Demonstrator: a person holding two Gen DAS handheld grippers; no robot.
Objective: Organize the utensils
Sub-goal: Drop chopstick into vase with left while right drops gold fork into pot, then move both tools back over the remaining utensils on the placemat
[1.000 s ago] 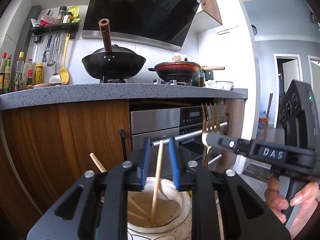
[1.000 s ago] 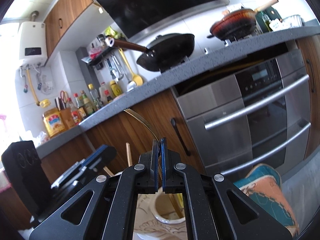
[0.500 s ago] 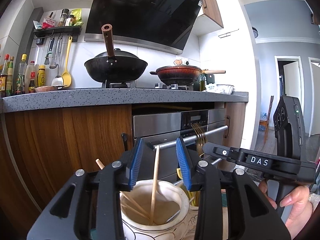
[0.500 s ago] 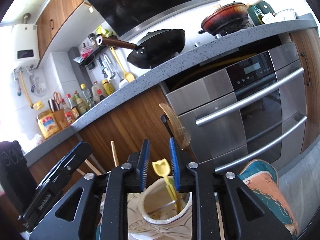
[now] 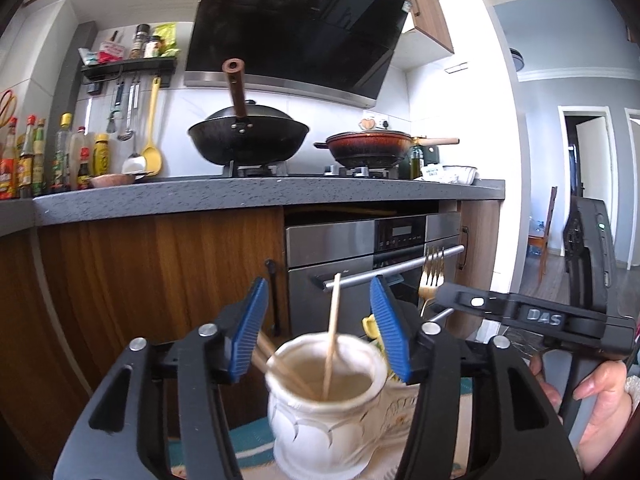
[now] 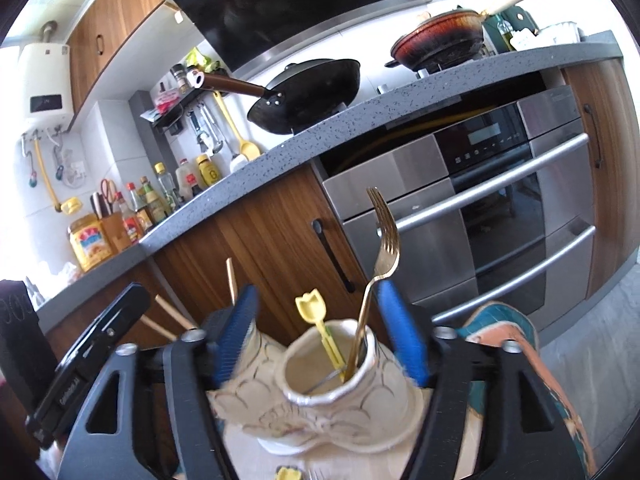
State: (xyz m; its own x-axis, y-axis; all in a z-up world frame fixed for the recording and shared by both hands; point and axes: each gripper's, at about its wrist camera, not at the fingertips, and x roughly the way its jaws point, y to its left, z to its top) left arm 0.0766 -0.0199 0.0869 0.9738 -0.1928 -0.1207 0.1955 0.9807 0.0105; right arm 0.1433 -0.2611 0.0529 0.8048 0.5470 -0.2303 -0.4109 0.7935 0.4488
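The left wrist view looks along the left gripper, whose blue pads stand apart and are opening. Between them rises a single wooden chopstick, but neither pad touches it; it is released and stands with its lower end inside the near mouth of the white ceramic holder. More chopsticks lean at the left side of that mouth, partly behind the left pad. This view also shows what the other cannot: the right gripper from the side, as a black bar with letters on it, and the person's hand around its grip at the lower right edge. The gold fork appears here only as tines behind the holder.

The right wrist view gives the other mouth of the holder. The right gripper has its jaws wide and opening, and nothing is pressed between the pads. The fork stands free in this mouth, tines up, and leans to the right near the right pad; whether it touches the pad I cannot tell. A small yellow utensil with a tulip-shaped top stands beside it in the same mouth. At the left, the left gripper shows as a dark arm, with chopsticks behind it. Only this view shows the patterned cloth at the right.
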